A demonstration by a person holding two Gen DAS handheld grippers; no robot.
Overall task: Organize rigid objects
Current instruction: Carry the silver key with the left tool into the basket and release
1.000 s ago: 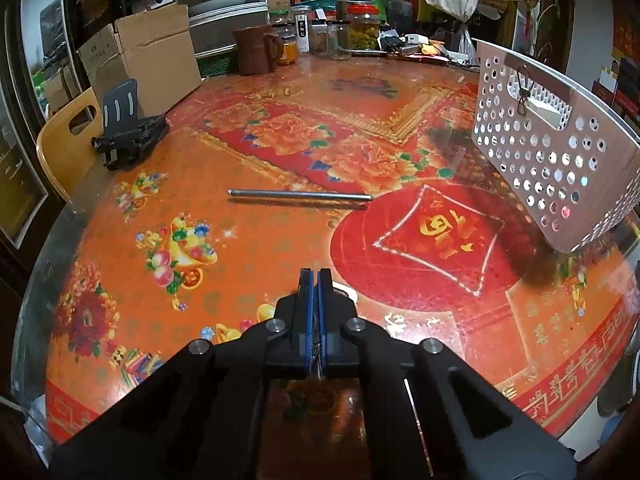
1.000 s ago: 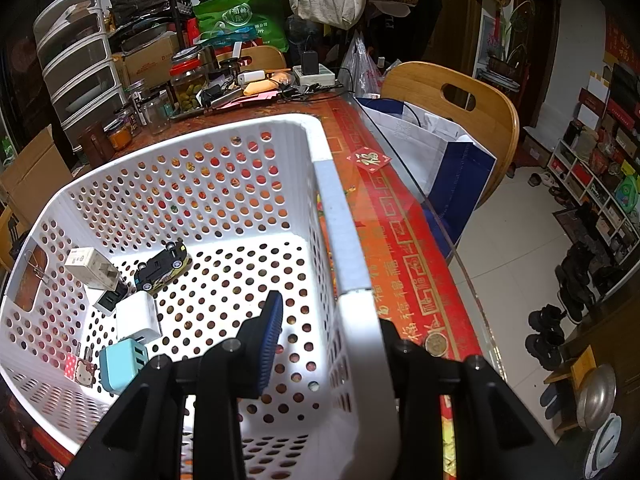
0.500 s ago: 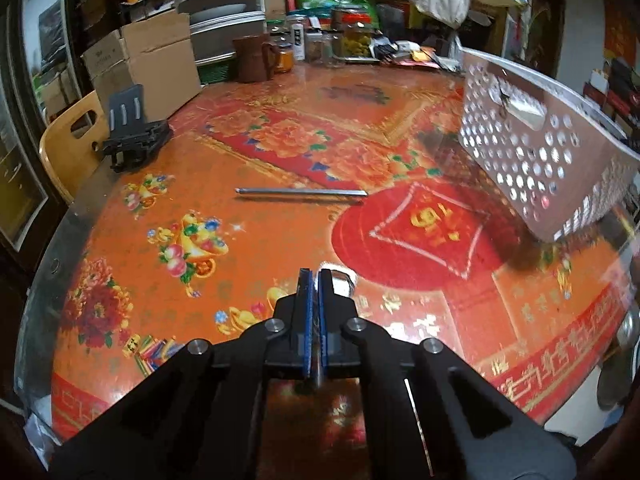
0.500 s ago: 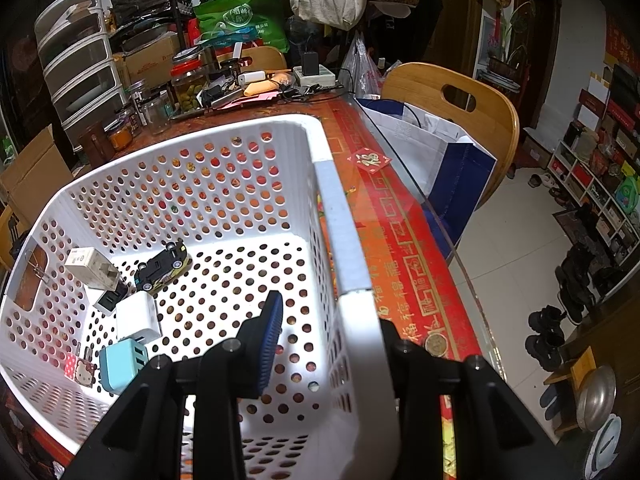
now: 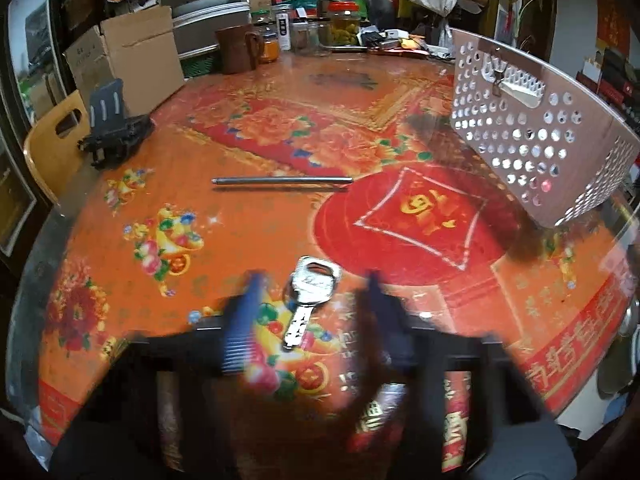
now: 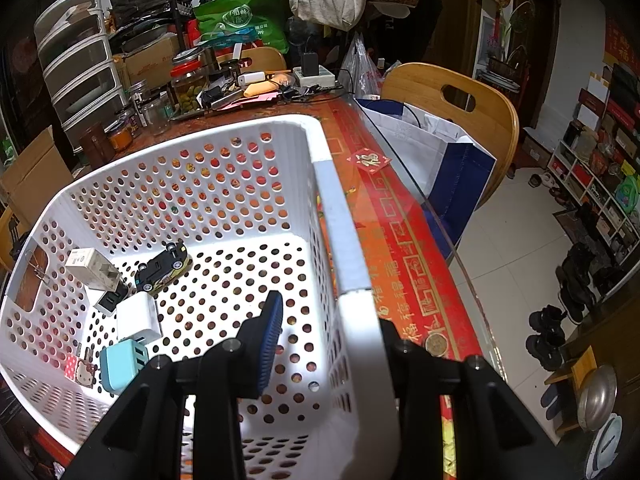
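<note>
A silver key lies flat on the orange tablecloth. My left gripper hovers over it, blurred, its jaws opening; the key sits between the fingers and neither pad touches it. Farther off lies a thin metal rod. The white perforated basket stands at the right. My right gripper is shut on the basket's right wall, with one blue pad inside and the other finger hidden outside. In the basket lie a toy car, a white charger, a blue charger and a white box.
A black stand, a cardboard box, a brown mug and jars line the table's far side. A coin rests near the glass edge. A wooden chair with a paper bag stands beside the table.
The left gripper's jaws, pressed together before, have spread apart, and the key now shows on the table between them. The right gripper and basket have not moved.
</note>
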